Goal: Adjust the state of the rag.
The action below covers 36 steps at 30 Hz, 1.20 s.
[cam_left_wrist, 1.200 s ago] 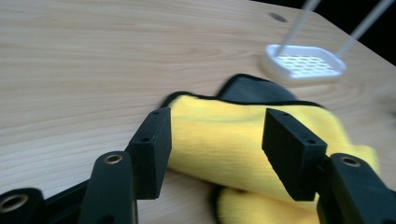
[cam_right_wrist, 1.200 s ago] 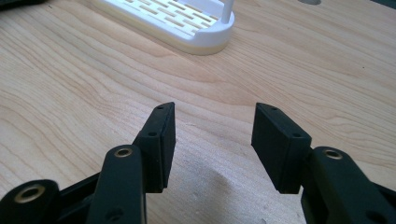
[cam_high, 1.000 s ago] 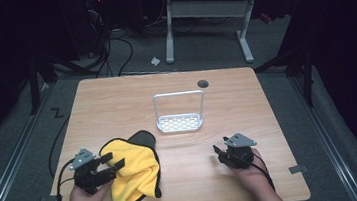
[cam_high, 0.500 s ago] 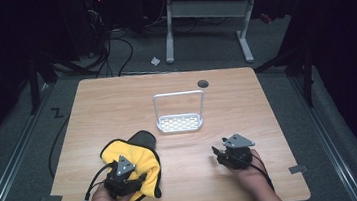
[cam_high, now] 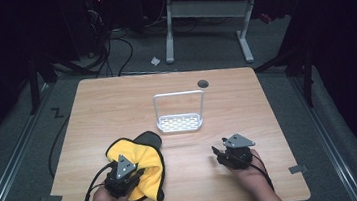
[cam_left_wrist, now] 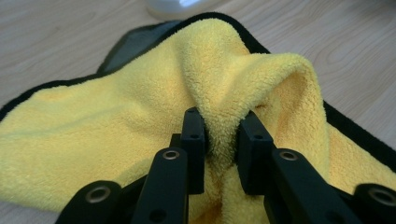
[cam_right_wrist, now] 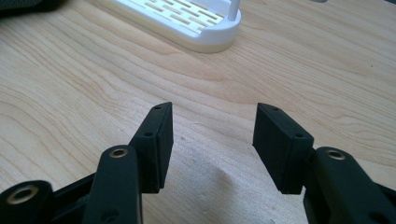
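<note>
A yellow cloth with a black edge lies crumpled at the table's front left. My left gripper sits over it, and in the left gripper view its jaws are shut on a raised fold of the yellow cloth, pinched at my left gripper. A white rack with a slotted base and a hoop handle stands mid-table. My right gripper rests at the front right, open over bare wood; in the right gripper view my right gripper holds nothing, with the white rack ahead of it.
The wooden table has a round cable hole near its far edge. Tape marks sit at the front corners. Beyond the table are cables and the legs of another desk.
My left gripper has moved right from the table's left edge onto the yellow cloth and closed on a fold of it. My right gripper has stayed put.
</note>
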Each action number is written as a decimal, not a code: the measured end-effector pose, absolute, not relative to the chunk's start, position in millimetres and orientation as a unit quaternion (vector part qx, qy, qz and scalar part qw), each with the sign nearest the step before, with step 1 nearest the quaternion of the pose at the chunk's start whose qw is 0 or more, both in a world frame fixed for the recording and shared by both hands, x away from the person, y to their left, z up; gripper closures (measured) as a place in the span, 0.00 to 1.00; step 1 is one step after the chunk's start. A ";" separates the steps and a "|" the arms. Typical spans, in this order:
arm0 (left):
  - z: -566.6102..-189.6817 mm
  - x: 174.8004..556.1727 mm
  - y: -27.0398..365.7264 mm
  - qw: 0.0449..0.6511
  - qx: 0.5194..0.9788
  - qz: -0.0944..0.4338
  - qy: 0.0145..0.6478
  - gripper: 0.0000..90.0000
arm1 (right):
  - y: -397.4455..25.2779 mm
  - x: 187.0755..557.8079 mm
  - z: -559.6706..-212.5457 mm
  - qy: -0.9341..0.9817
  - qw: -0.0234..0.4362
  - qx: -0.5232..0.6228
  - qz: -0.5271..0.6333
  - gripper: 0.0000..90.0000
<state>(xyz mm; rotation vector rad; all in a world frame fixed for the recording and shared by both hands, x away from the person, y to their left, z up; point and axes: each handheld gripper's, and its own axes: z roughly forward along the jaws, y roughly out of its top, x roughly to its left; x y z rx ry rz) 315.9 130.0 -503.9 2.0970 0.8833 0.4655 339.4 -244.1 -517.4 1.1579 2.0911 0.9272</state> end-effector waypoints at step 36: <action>-521.5 307.9 46.4 0.444 0.845 0.133 0.267 0.60 | -174.3 316.6 -515.3 0.832 0.189 0.349 0.388 0.86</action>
